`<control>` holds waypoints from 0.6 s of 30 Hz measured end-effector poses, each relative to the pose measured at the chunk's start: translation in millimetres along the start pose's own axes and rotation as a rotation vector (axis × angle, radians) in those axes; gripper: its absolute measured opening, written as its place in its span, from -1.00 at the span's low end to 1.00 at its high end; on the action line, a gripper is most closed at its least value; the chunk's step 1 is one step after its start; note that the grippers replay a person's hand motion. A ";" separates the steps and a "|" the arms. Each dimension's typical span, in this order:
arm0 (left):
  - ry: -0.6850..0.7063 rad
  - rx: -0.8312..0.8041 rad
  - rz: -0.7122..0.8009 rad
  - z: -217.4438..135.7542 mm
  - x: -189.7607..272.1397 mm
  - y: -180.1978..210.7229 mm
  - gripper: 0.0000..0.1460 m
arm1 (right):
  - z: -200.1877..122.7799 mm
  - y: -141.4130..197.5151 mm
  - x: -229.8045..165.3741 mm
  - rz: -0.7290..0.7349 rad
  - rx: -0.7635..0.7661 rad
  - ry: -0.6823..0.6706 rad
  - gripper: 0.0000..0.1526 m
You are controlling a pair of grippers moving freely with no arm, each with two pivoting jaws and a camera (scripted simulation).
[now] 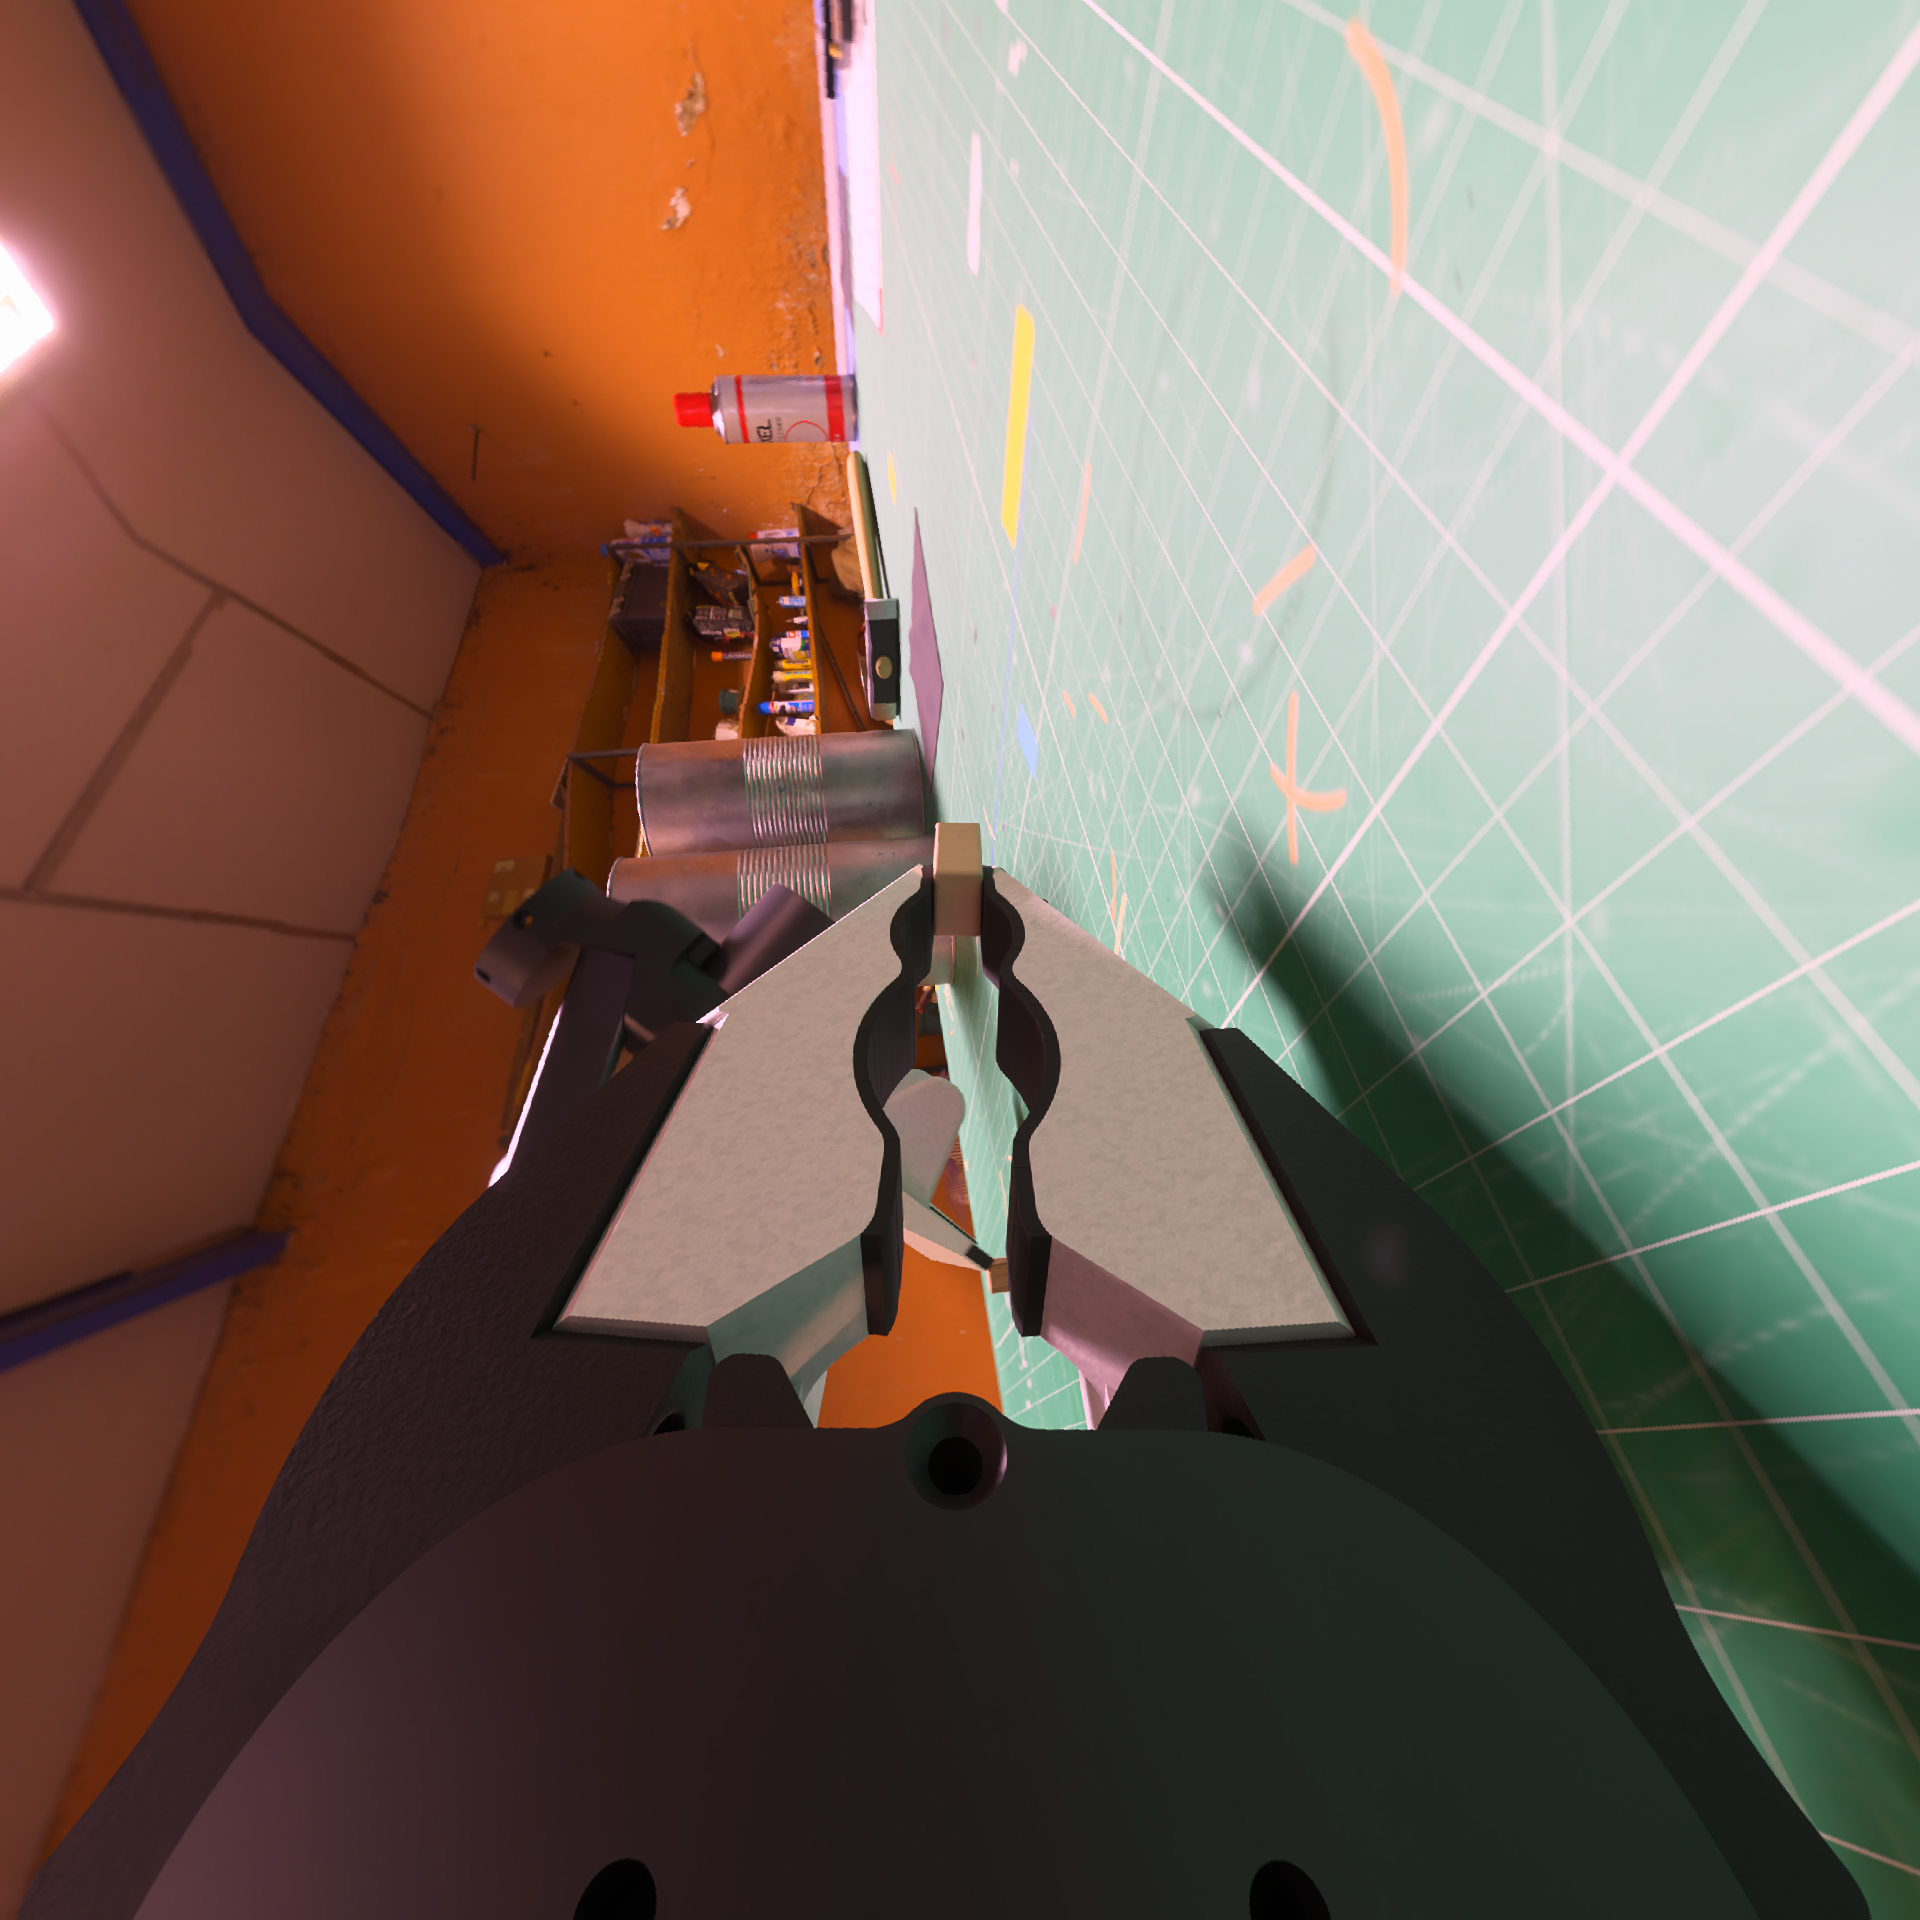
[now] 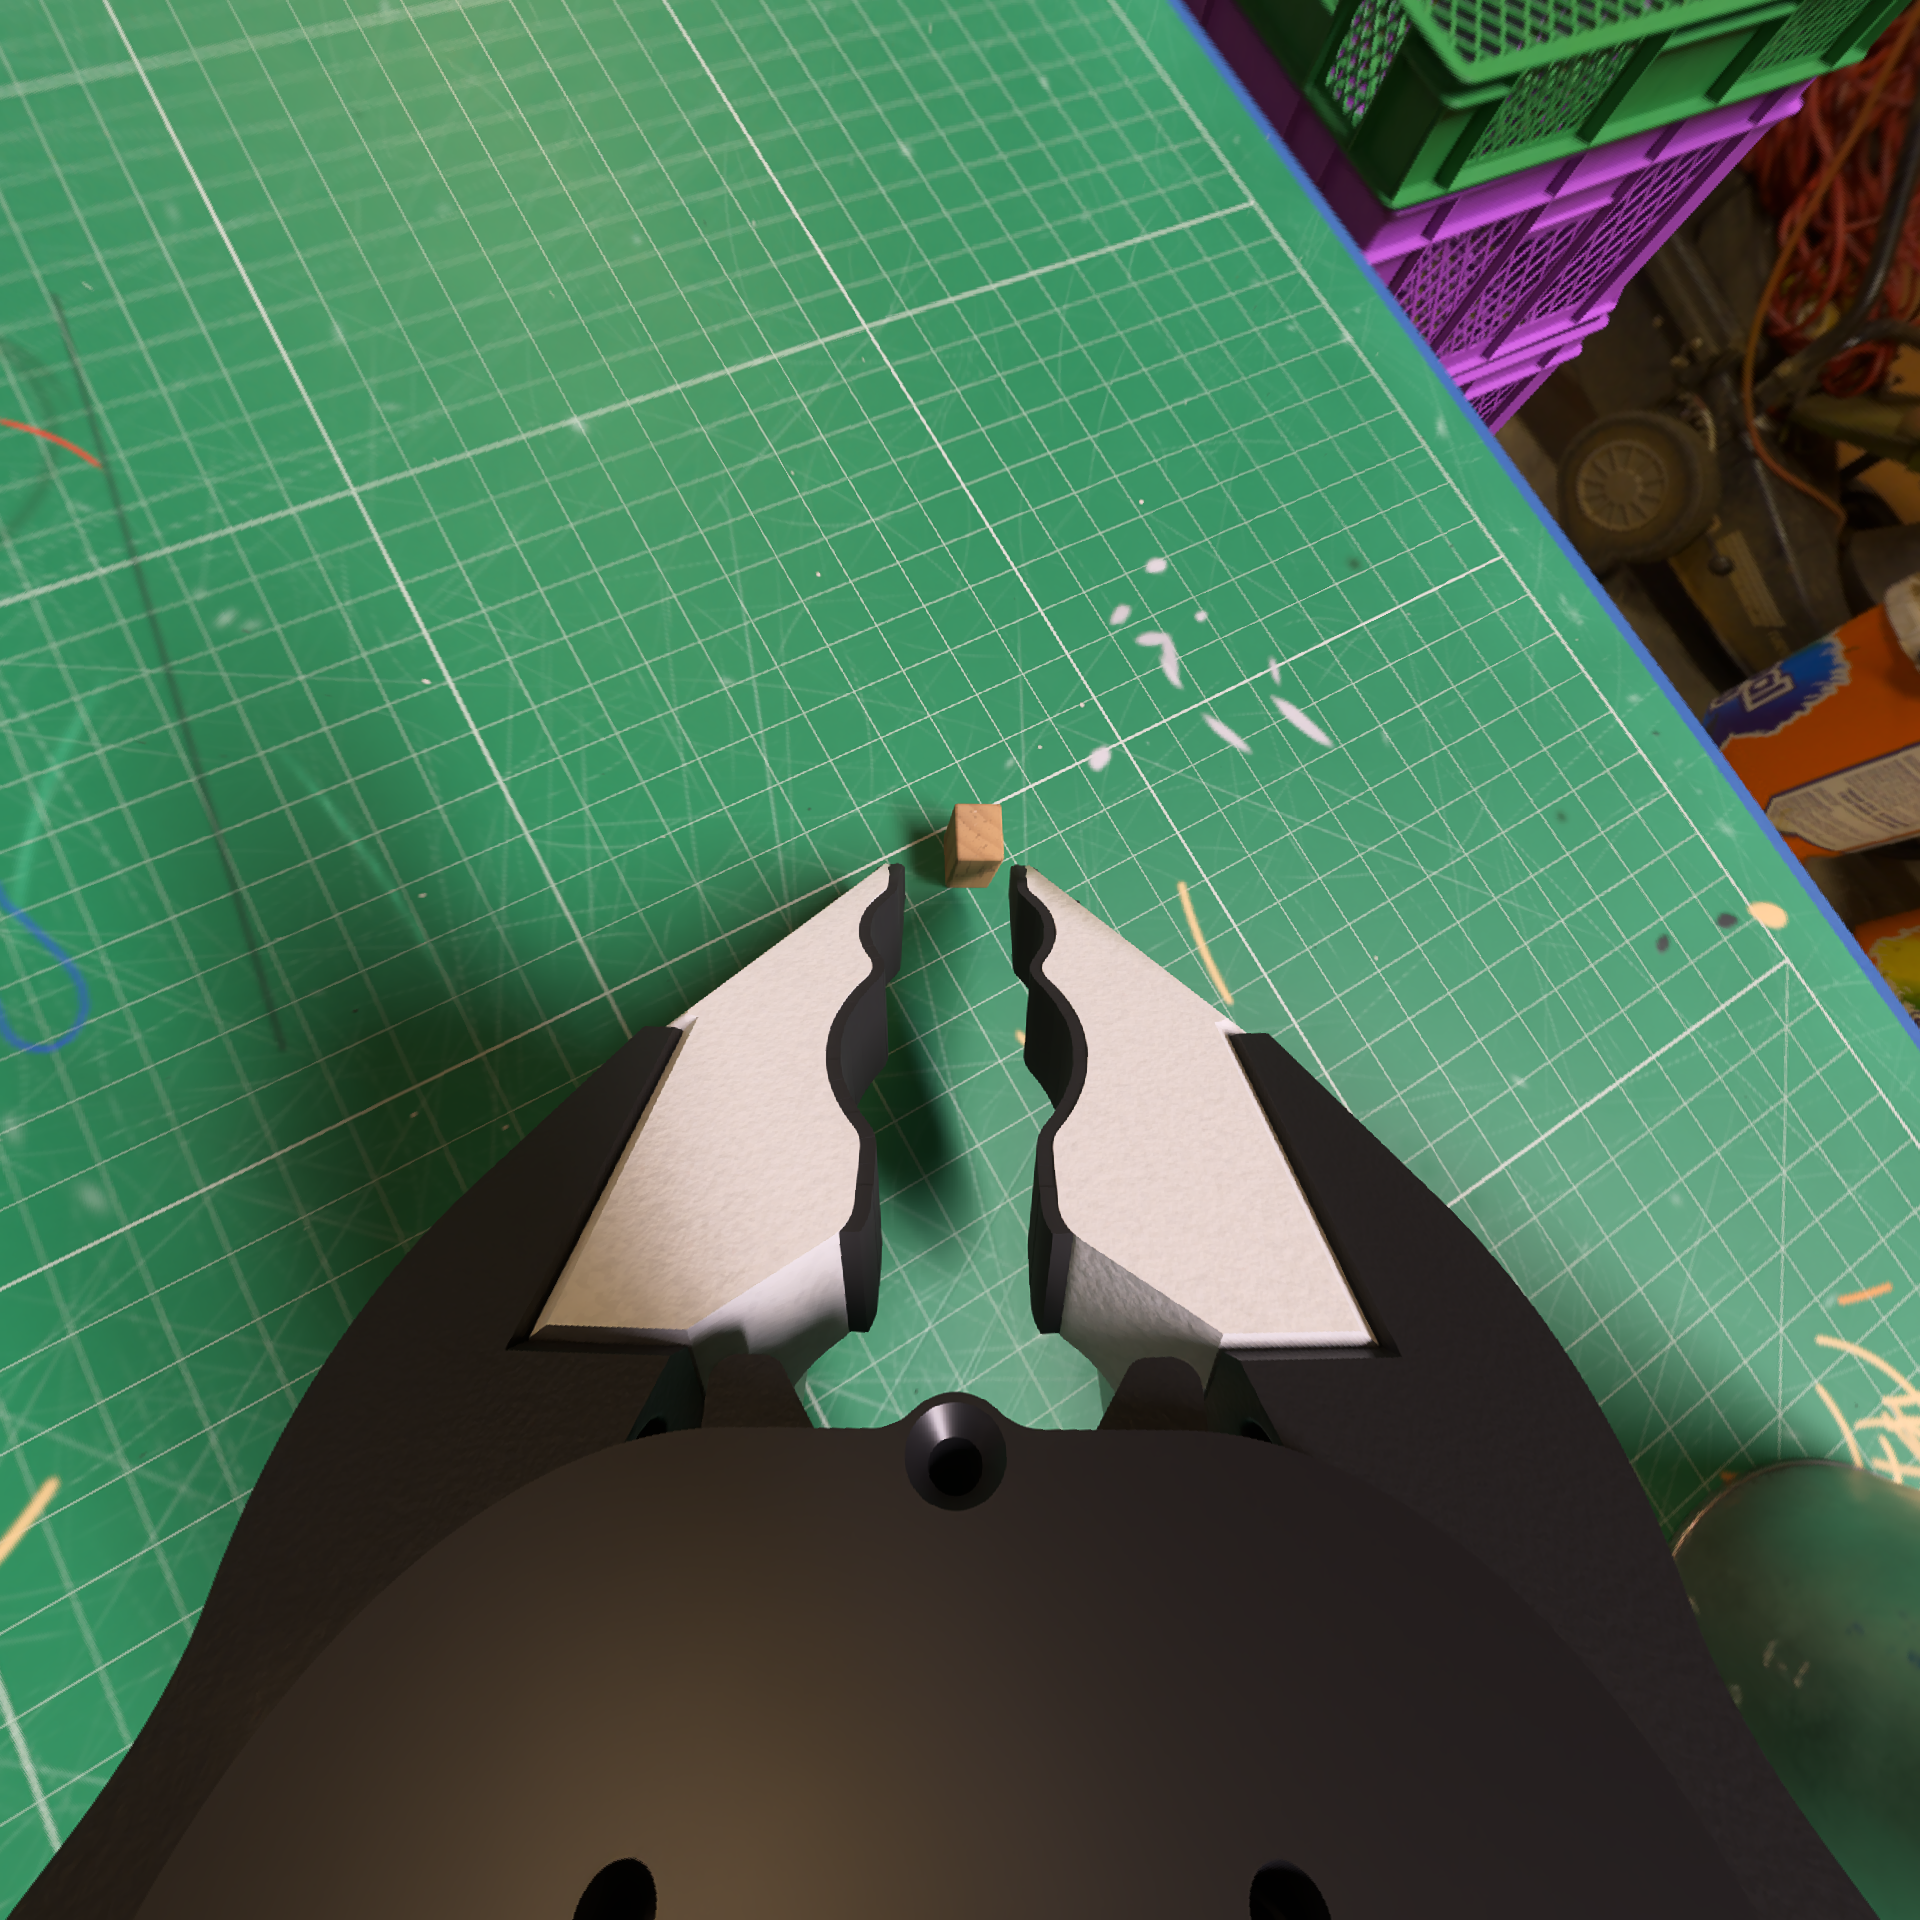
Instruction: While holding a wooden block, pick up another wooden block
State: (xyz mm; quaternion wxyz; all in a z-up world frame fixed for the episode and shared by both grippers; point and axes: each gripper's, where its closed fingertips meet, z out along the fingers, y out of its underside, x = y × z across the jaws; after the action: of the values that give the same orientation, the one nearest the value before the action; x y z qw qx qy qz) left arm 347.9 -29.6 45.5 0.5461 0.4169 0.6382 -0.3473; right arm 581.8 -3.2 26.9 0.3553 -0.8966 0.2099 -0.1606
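In the left wrist view my left gripper (image 1: 957, 883) is shut on a pale wooden block (image 1: 957, 878), pinched between its fingertips and held above the green cutting mat (image 1: 1455, 623), with the view rolled sideways. The other gripper (image 1: 582, 945) shows dark behind it on the left. In the right wrist view my right gripper (image 2: 957, 878) is open and empty above the mat (image 2: 520, 520). A second small wooden block (image 2: 975, 844) lies on the mat just beyond the fingertips, in line with the gap and apart from both fingers.
Two metal cans (image 1: 779, 795) and a red-capped spray can (image 1: 779, 408) stand near the mat's edge, with a hammer (image 1: 878, 623) beside them. The mat's blue right edge (image 2: 1558, 520) borders green and purple crates (image 2: 1558, 156). A metal can (image 2: 1808, 1621) stands at lower right.
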 end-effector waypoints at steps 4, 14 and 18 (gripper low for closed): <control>0.030 0.022 0.036 7.1 5.2 5.5 -0.90 | 12.9 3.2 5.8 -0.037 -0.066 0.024 -0.72; 0.024 0.034 0.068 10.3 5.4 2.8 -0.90 | 21.3 2.9 3.7 -0.074 -0.069 -0.013 -0.88; 0.030 0.035 0.070 10.5 5.9 2.4 -0.90 | -7.8 2.9 -12.2 -0.121 -0.078 -0.033 -0.88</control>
State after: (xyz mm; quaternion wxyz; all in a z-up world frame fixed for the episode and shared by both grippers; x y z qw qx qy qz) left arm 354.0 -37.2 38.1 0.5409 0.4537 0.6252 -0.3327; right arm 567.1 -3.5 28.6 0.3132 -0.9234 0.1555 -0.1586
